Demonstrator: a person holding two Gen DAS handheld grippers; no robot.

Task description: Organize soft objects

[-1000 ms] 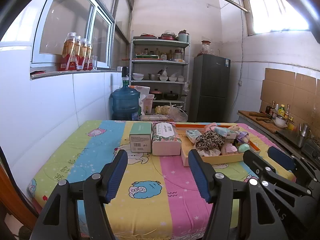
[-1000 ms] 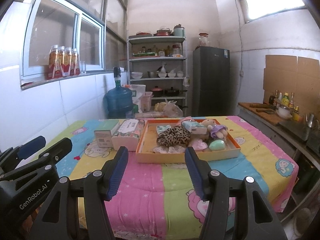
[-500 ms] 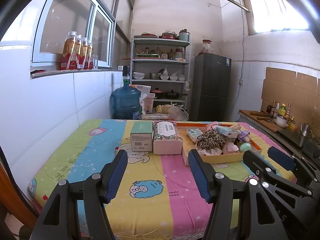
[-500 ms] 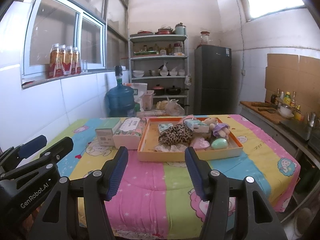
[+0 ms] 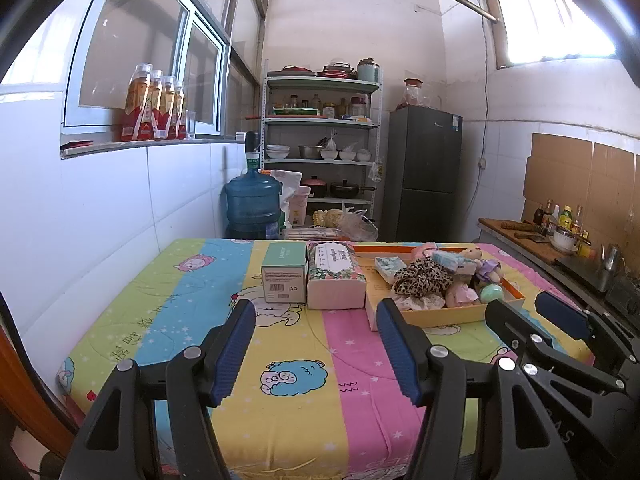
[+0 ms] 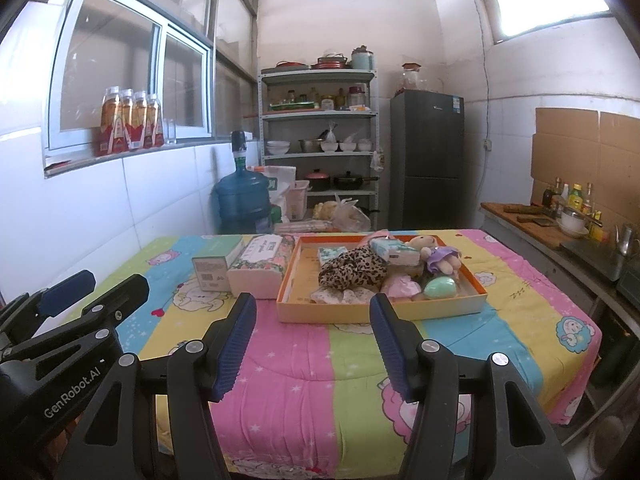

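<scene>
An orange tray (image 6: 360, 314) sits on the table and holds a pile of soft things: a leopard-print cloth (image 6: 354, 272), a tissue pack (image 6: 394, 251), a small doll (image 6: 438, 258), a green egg-shaped toy (image 6: 440, 288) and pink fabric (image 6: 402, 286). The tray also shows in the left wrist view (image 5: 460, 316). Left of it lie a floral tissue pack (image 5: 334, 276) and a green box (image 5: 284, 272). My left gripper (image 5: 316, 350) is open and empty above the near table. My right gripper (image 6: 312, 346) is open and empty, short of the tray.
The table has a striped cartoon cover (image 6: 312, 364). Behind it stand a blue water jug (image 5: 253, 206), a metal shelf (image 5: 320, 152) and a dark fridge (image 5: 426, 172). A counter with bottles (image 6: 560, 216) runs along the right wall.
Both grippers have drifted slightly back and up from the table; the tray and boxes look a little farther. Both stay open. Nothing on the table has moved.
</scene>
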